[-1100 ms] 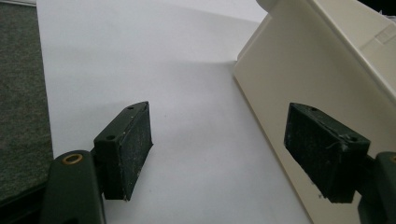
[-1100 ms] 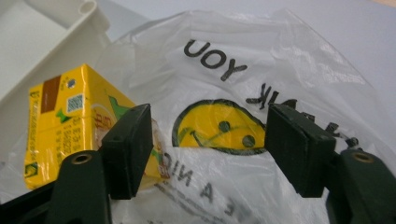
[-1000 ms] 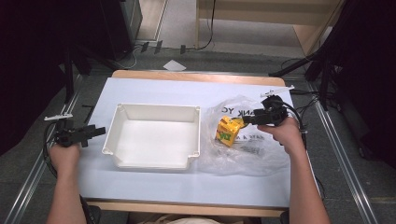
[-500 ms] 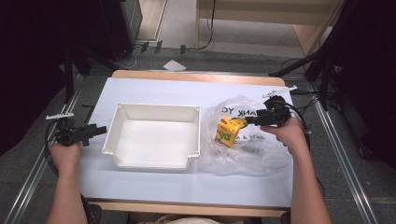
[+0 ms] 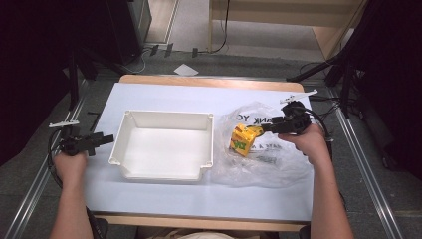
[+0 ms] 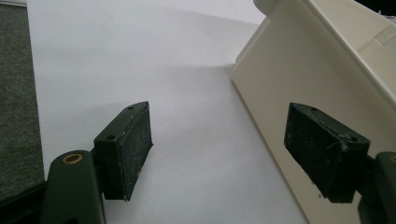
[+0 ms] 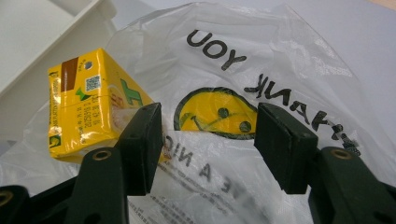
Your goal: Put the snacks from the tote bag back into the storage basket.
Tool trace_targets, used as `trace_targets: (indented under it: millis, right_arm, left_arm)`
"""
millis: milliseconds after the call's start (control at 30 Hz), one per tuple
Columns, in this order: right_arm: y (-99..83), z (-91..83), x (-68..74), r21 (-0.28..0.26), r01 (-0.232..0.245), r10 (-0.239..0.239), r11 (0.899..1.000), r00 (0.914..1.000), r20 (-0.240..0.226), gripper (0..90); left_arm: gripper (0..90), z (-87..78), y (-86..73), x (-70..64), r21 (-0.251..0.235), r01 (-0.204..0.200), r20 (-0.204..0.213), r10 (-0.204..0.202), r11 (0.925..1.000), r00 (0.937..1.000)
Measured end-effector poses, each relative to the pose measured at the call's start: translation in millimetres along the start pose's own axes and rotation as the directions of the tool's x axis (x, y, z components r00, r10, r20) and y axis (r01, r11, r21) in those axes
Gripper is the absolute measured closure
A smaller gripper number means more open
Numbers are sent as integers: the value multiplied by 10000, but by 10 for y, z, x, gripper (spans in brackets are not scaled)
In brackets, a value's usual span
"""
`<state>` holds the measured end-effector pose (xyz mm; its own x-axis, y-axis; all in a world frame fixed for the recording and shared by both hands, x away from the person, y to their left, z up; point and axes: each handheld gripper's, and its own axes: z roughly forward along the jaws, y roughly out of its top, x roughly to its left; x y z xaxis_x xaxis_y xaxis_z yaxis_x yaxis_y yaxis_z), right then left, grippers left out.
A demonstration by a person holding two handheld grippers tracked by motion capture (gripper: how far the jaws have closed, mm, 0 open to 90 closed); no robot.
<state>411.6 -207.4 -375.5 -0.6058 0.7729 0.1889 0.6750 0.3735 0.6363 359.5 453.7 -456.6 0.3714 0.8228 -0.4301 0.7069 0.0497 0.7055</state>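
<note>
A small yellow carton (image 5: 242,140) (image 7: 88,112) lies on a clear plastic bag (image 5: 263,149) (image 7: 261,60) printed with a smiley and "THANK YOU". My right gripper (image 5: 263,128) (image 7: 208,144) hovers open just right of the carton, its jaws spread over the bag's smiley print with nothing between them. A white rectangular bin (image 5: 166,144) (image 6: 327,84) stands mid-table with nothing inside. My left gripper (image 5: 102,140) (image 6: 224,154) rests open at the table's left edge, pointing at the bin's left wall, nothing held.
A white sheet (image 5: 199,99) covers the wooden tabletop. Metal rails (image 5: 366,164) run along both sides of the table. Cables and stands (image 5: 318,74) crowd the floor behind. The bin's corner (image 7: 56,28) lies just left of the carton.
The right gripper has let go of the carton and opened, drawing slightly back to the right; the carton now lies on the bag. The left gripper stays put.
</note>
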Motion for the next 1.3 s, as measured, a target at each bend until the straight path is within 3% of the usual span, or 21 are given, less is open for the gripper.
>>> trace_targets:
  millis: [200,567,833,1300]
  right_arm:
    - [25,-56,50,-150,276,-275,9995,9996,51,411]
    - [66,-123,148,-83,592,-594,9982,9979,-258,423]
    - [81,-97,229,34,1052,-1049,9944,9933,-478,415]
    - [108,-27,353,204,1433,-1414,9895,9872,-742,415]
  left_arm:
    - [245,-1,0,-1,0,11,-8,-11,10000,10000]
    - [245,0,-1,-1,1,11,-9,-11,10000,10000]
    - [245,2,-2,0,15,7,-8,-7,10000,10000]
    - [245,2,-4,4,18,17,-2,-17,10000,10000]
